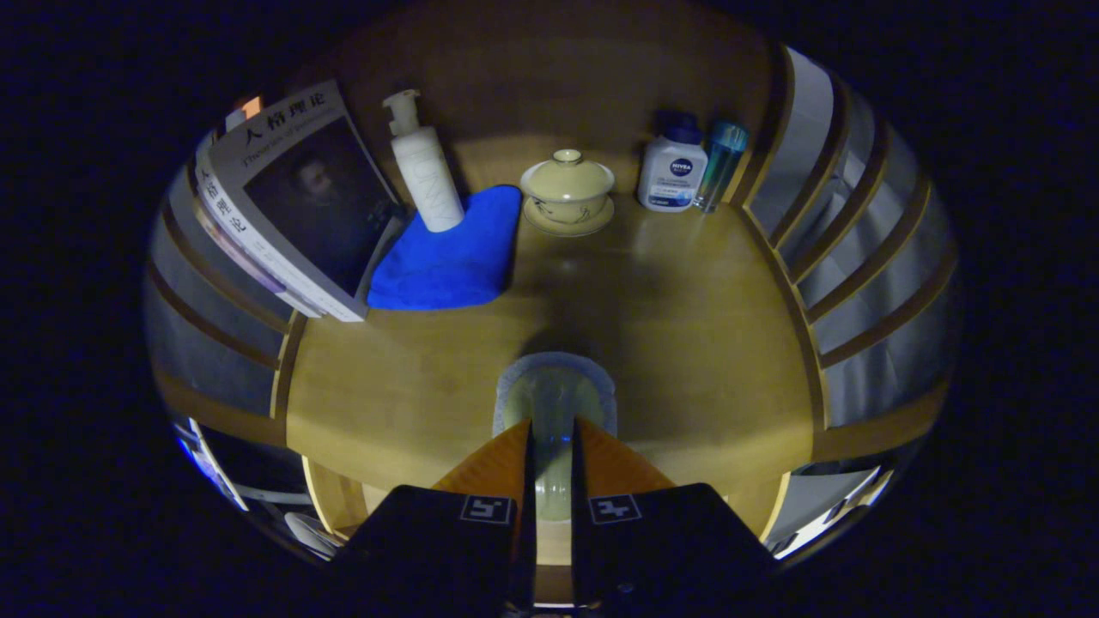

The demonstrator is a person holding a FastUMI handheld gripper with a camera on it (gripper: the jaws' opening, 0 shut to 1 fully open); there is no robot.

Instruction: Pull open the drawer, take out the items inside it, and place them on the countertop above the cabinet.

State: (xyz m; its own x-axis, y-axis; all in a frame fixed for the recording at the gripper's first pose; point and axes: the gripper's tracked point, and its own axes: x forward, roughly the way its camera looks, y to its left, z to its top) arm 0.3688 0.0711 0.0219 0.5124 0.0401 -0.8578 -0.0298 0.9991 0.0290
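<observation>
1. Gripper view, bottom centre: gripper nearly closed, both fingers clamped on a pale, translucent cup-like item, its rounded rim just ahead of the fingertips.
2. Item sits low over the wooden countertop, lower-centre of frame; contact with the surface not resolvable. Looks like the drop-off stage, judging by the height.
3. Handling guess: light, thin-walled, smooth, likely slippery; possibly brittle if glass or ceramic, material unclear. Current hold on the wall or rim looks adequate; gentle set-down advised, no squeeze increase.
4. Countertop: glossy, flat wood, bare patch around the item, so room to release without touching neighbours.
5. Further up, left of centre: folded blue cloth, white pump bottle standing on its far end.
6. Upper left: stack of books leaning at the counter edge.
7. Upper centre: lidded ceramic bowl on a saucer, fragile, well apart from the held item.
8. Upper right: white lotion bottle and teal tumbler, side by side near the back panel.
9. Slatted side walls left and right; lighting dim.
</observation>
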